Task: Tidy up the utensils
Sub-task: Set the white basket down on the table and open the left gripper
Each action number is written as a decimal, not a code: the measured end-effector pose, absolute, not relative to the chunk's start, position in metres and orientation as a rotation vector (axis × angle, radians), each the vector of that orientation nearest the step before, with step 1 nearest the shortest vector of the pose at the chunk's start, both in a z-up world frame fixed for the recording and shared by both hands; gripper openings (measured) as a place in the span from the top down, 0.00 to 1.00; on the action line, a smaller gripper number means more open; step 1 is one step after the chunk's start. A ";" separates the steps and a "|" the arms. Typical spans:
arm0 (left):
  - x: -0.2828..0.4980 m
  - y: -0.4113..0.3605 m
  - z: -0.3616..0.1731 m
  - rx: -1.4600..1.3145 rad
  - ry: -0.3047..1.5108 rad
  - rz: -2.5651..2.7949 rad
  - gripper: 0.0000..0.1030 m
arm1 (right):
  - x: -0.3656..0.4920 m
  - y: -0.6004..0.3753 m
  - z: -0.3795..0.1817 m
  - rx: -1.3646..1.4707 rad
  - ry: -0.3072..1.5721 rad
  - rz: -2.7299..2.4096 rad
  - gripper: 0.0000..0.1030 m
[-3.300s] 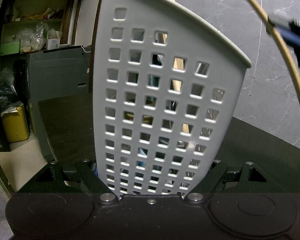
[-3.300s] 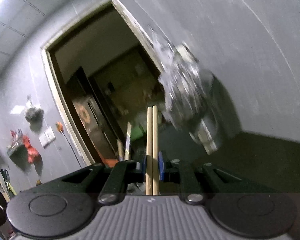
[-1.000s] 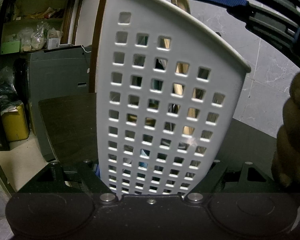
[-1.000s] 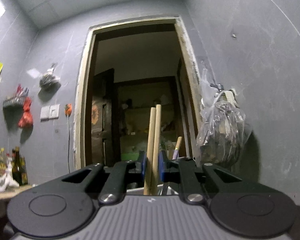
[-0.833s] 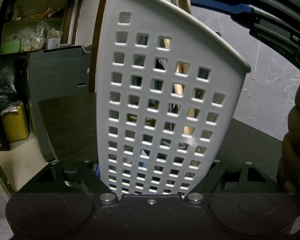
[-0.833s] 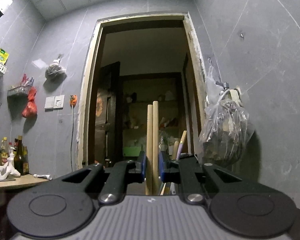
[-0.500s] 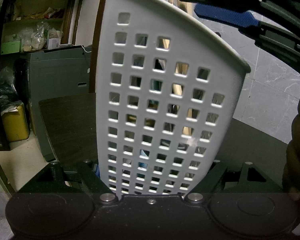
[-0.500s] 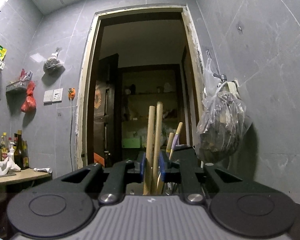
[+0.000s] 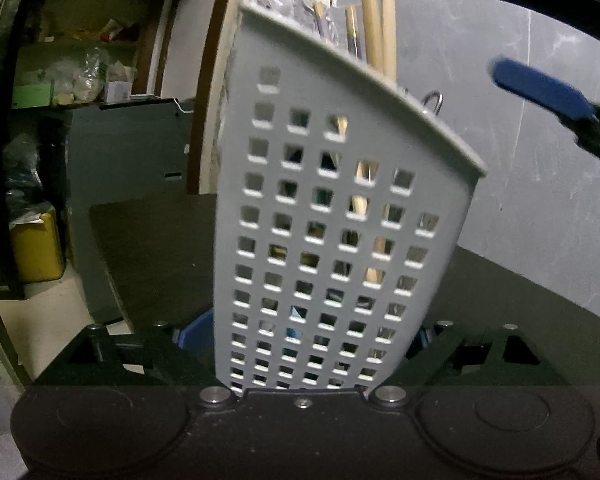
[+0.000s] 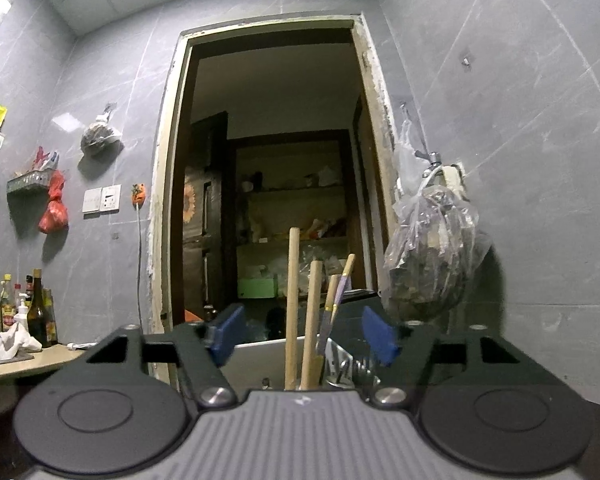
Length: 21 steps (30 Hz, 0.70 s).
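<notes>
A white perforated utensil basket (image 9: 320,220) stands upright on the dark table (image 9: 152,260), between the jaws of my left gripper (image 9: 306,336). Those jaws are opening; their blue pads (image 9: 196,332) show beside the basket's walls and do not press on it. Two wooden chopsticks (image 9: 374,20) stick up out of the basket. In the right wrist view the same chopsticks (image 10: 292,300) rise free between the wide-apart blue pads of my right gripper (image 10: 302,338), whose jaws are opening. The right gripper (image 9: 540,36) hovers just above the basket's rim (image 10: 256,350).
Thinner chopsticks (image 10: 342,284) and metal utensils (image 10: 352,368) also sit in the basket. A filled plastic bag (image 10: 432,252) hangs on the grey wall to the right. Beyond are a doorway, a grey cabinet (image 9: 128,152) and bottles (image 10: 20,308) on a counter.
My right gripper has opened and let go of the two wooden chopsticks, which dropped lower into the basket. My left gripper's jaws have spread off the basket's sides.
</notes>
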<state>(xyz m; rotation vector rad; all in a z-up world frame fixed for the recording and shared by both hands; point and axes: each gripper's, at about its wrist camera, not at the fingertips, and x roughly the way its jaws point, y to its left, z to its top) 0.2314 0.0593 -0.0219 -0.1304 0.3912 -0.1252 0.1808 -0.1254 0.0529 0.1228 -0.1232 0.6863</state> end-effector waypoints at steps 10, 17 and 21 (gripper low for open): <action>0.187 0.057 -0.007 -0.134 0.321 -0.074 0.01 | 0.139 -0.151 0.055 0.131 -0.162 0.644 0.01; 0.142 0.058 0.007 -0.162 0.253 -0.018 0.01 | 0.114 -0.167 0.054 0.186 -0.134 0.601 0.00; 0.114 0.059 0.014 -0.194 0.223 0.014 0.01 | 0.099 -0.177 0.048 0.199 -0.094 0.574 0.00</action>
